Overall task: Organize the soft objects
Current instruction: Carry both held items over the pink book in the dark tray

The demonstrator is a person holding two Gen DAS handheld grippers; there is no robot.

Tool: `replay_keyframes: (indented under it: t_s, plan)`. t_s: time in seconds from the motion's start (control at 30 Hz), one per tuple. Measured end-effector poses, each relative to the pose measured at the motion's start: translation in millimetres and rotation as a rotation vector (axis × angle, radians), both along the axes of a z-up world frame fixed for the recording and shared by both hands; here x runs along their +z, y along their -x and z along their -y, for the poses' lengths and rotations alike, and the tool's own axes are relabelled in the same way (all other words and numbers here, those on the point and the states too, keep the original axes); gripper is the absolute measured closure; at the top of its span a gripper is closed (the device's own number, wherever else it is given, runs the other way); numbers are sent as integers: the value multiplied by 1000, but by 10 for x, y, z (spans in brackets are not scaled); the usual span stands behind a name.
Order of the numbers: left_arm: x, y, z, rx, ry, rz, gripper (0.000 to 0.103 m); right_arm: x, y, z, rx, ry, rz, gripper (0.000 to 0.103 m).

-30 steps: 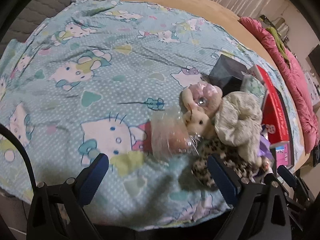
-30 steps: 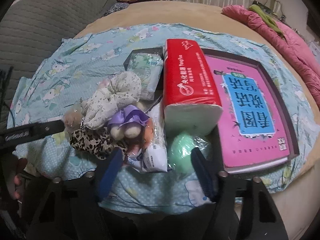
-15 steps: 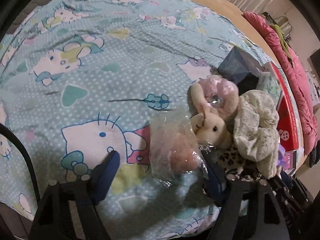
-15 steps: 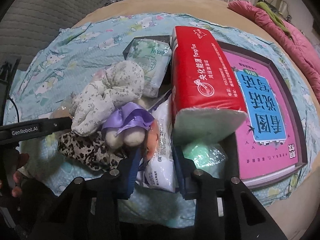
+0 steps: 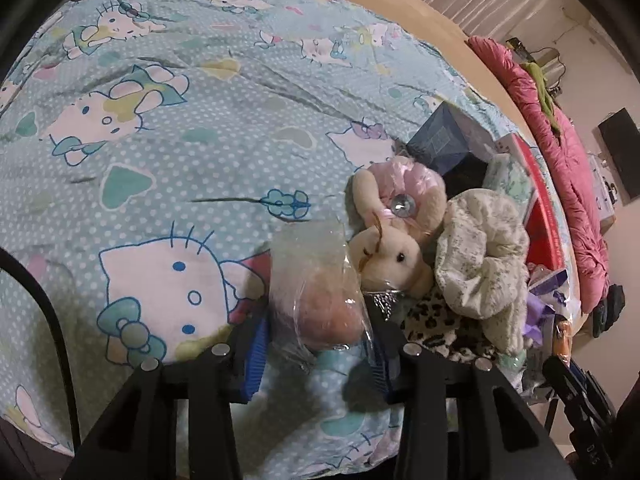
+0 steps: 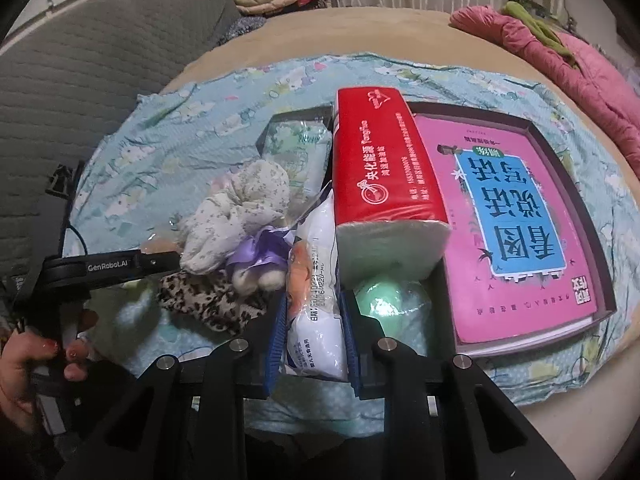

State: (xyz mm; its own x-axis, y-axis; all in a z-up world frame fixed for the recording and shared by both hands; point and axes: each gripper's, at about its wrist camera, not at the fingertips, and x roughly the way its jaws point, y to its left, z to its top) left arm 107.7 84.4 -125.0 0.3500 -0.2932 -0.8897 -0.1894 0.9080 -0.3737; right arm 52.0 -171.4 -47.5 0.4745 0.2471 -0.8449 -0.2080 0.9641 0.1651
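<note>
Clear crinkly plastic is what my left hand-held gripper [image 5: 316, 340] has just been closing on: a wrapped pink puff [image 5: 320, 300] sits between the blue pads, which press its wrapper on both sides. It lies at the near left edge of the pile on the cartoon-cat sheet [image 5: 160, 160] spread over the bed, touching the plush bunny [image 5: 390, 248] just beyond it on the right, with the leopard-print scrunchie [image 5: 432, 322] and the pale floral scrunchie [image 5: 480, 256] further right.

My right hand-held gripper [image 6: 312, 344] has also just been closing, and it now pinches the near end of a white plastic pouch [image 6: 316, 280]. The pouch's long axis runs away from me, in line with the fingers, so a straight pull back toward me should free it. It is wedged between the purple-bowed plush [image 6: 256, 264] on its left and the red tissue pack [image 6: 384, 160] on its right; a wrapped green puff [image 6: 384, 300] sits just right of the right pad, under the tissue pack's end. The pink book [image 6: 516, 220] in its dark tray lies far right.

Both hands tip steeply down toward the bed, the left one nearer the open sheet. My left hand [image 6: 28, 364] shows in the right view, wrapped round its handle.
</note>
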Motion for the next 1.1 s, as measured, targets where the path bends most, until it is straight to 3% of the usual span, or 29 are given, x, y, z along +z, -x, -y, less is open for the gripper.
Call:
replay_keyframes:
  t_s: [0.47, 0.73, 1.1]
  plan:
    - [698, 316, 241, -79, -43, 143, 60, 338, 70, 224, -62, -28, 102, 76]
    - [1088, 424, 667, -172, -64, 214, 60, 533, 122, 422, -102, -50, 153, 76]
    - [1384, 499, 1368, -292, -71, 221, 60, 750, 180, 811, -170, -122, 194, 76]
